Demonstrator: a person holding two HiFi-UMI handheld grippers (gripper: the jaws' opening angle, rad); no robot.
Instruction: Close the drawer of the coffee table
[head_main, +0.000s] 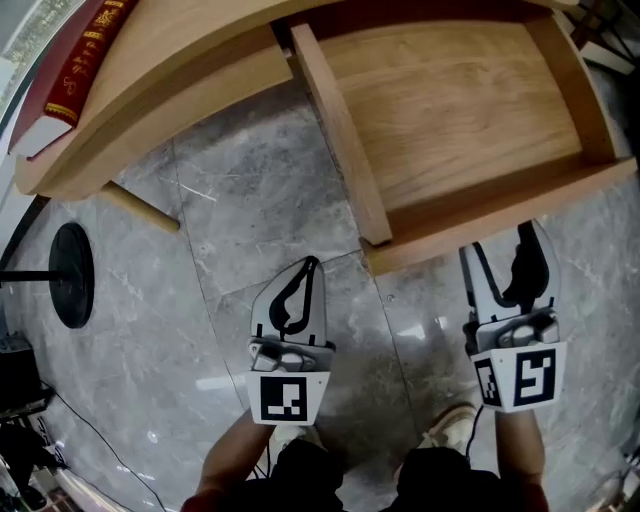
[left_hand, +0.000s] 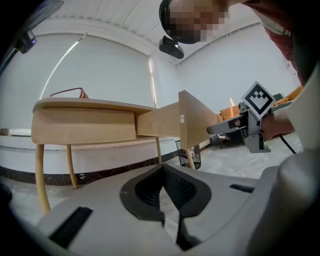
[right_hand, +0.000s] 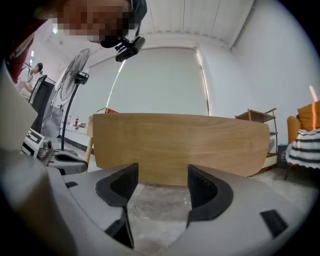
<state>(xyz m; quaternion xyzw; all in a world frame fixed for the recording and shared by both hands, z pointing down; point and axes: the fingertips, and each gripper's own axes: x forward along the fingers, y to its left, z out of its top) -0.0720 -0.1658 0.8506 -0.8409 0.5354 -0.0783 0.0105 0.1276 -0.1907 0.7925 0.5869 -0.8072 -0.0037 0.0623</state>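
From the head view, the coffee table (head_main: 190, 75) runs across the top with its drawer (head_main: 450, 110) pulled far out from the front edge over the grey stone floor (head_main: 240, 210), and the drawer's wooden bottom is bare. A red book (head_main: 85, 50) lies on the tabletop at its left end, and a black round stand base (head_main: 70, 275) sits on the floor below that end. The left gripper (head_main: 303, 268) hangs over the floor, well apart from the drawer's near left corner. The right gripper (head_main: 505, 248) reaches up to the drawer's front board (head_main: 500, 212); whether it touches cannot be told. In the left gripper view, the left gripper (left_hand: 162, 176) is clenched with nothing between its pads. Beyond it the drawer (left_hand: 162, 122) juts from the coffee table (left_hand: 82, 125), and the right gripper (left_hand: 212, 129) has its tip against the front board's (left_hand: 197, 120) outer face. In the right gripper view, the right gripper (right_hand: 162, 184) is released, jaws wide, with only floor between them. The front board (right_hand: 180, 145) fills the view just ahead.
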